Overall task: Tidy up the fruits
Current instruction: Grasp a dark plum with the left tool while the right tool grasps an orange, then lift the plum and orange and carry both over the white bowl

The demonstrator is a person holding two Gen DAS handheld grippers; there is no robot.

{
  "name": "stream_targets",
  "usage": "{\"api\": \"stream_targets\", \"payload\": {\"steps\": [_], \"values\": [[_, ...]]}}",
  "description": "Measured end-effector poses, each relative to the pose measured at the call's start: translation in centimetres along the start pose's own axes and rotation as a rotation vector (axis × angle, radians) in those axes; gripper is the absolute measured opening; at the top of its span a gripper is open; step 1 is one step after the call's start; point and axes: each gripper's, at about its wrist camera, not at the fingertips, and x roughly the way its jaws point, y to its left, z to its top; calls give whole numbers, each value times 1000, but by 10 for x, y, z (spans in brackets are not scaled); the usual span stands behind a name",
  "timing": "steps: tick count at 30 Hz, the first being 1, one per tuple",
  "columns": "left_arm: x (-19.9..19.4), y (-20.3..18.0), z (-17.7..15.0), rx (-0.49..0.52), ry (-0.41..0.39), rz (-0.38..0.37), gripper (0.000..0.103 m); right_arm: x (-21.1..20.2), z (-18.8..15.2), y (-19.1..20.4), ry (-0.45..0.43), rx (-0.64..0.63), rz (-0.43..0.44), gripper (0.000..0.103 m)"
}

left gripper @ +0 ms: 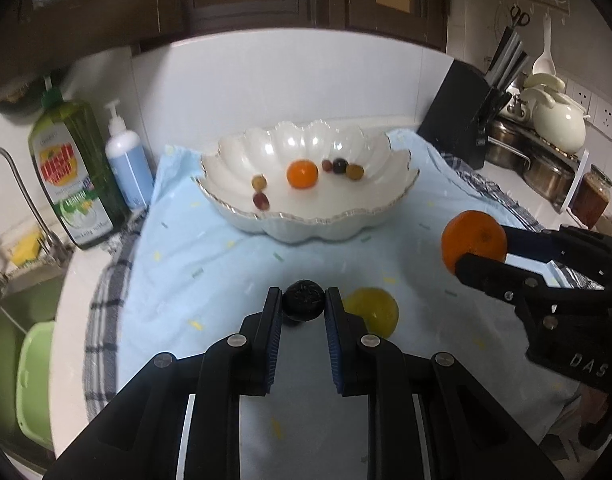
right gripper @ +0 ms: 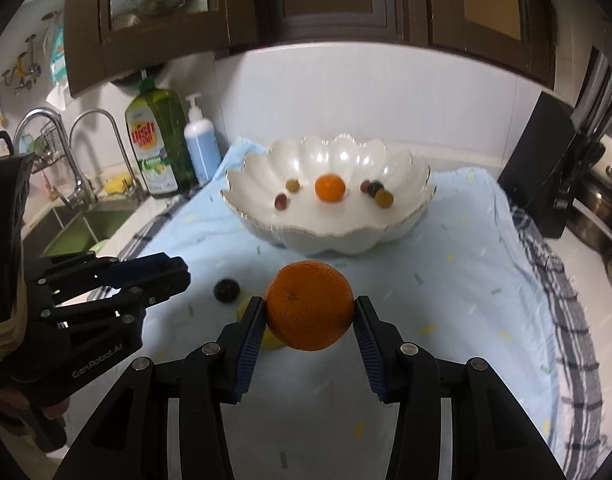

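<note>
From the left wrist, the left tool [left gripper: 304, 304] is nearly closed on a small dark fruit [left gripper: 303, 301] near the front of the blue cloth [left gripper: 209, 256] — raised, probably bound for the white bowl [left gripper: 306, 216] beyond. From the right wrist, the right tool [right gripper: 310, 312] pinches an orange [right gripper: 309, 305] partway open, clear of the cloth — the bowl [right gripper: 326, 232] lies straight ahead, holding a smaller orange and grapes.

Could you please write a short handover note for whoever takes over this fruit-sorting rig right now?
Left gripper: shut on a small dark fruit, lifted off the blue cloth.
Right gripper: shut on a large orange, also held above the cloth.
Done: the white scalloped bowl already holds a small orange and five small grape-like fruits.
Left: drop both held fruits into the bowl, then collect the yellow fruit lying on the cloth near the left gripper.
</note>
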Motion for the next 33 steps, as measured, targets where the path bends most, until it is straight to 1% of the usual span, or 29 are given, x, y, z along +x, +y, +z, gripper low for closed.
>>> {"api": "stream_targets", "payload": {"steps": [6,11,23,27,33], "values": [[-11,4,12,5,-54,16,22,-8,14,-4,-53,1,-26,46],[-20,3,26,12,-98,17,22,-14,26,-5,-99,4,-20,46],[-24,1,57,31,-180,29,22,-18,57,-14,-197,-15,-59,46],[-20,2,71,37,-207,30,22,-13,67,-17,-212,-15,-68,46],[-4,5,86,40,-207,30,22,1,79,-23,-210,-18,-82,46]]}}
